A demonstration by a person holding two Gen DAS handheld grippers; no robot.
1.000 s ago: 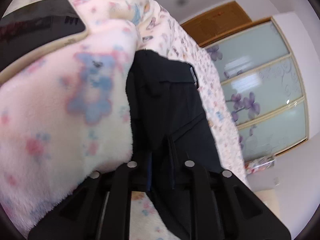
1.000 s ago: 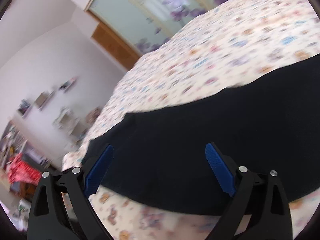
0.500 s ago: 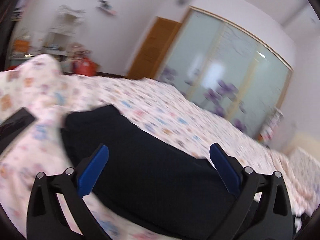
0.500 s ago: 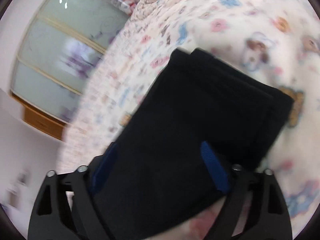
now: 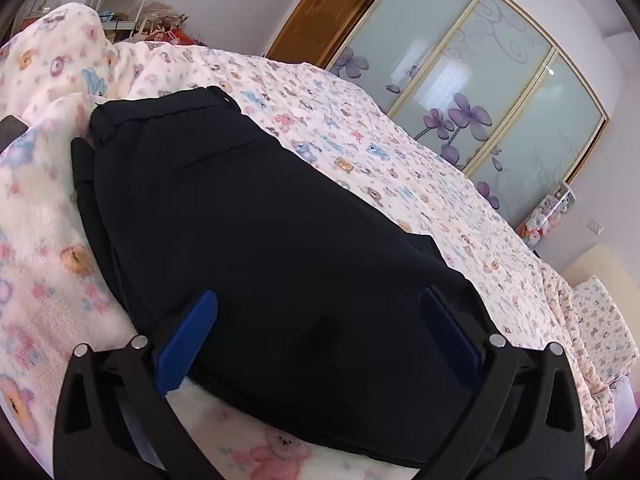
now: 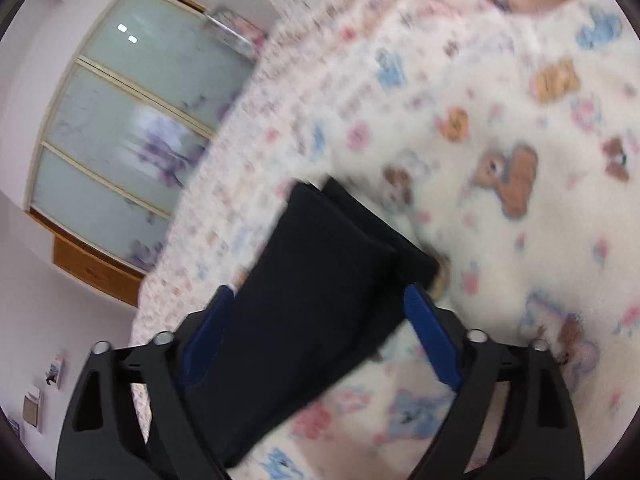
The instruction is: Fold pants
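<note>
The black pants (image 5: pixel 256 232) lie folded in layers on a bed with a bear-print cover (image 5: pixel 400 168); the waistband end points away at the upper left. My left gripper (image 5: pixel 320 320) is open, its blue pads on either side of the near end of the pants, holding nothing. In the blurred right wrist view the folded pants (image 6: pixel 320 280) run from the bottom left up to the middle. My right gripper (image 6: pixel 320 320) is open over them, one blue pad on each side.
A fluffy bear-print blanket (image 5: pixel 44 208) is bunched at the left of the pants. A dark phone edge (image 5: pixel 10 128) shows at the far left. Sliding wardrobe doors (image 5: pixel 480 72) and a wooden door (image 5: pixel 320 12) stand behind the bed. A pillow (image 5: pixel 600 320) lies at the right.
My left gripper has opened and let go of the pants, then swung round to face the wardrobe. My right gripper has turned and moved along the pants, staying open.
</note>
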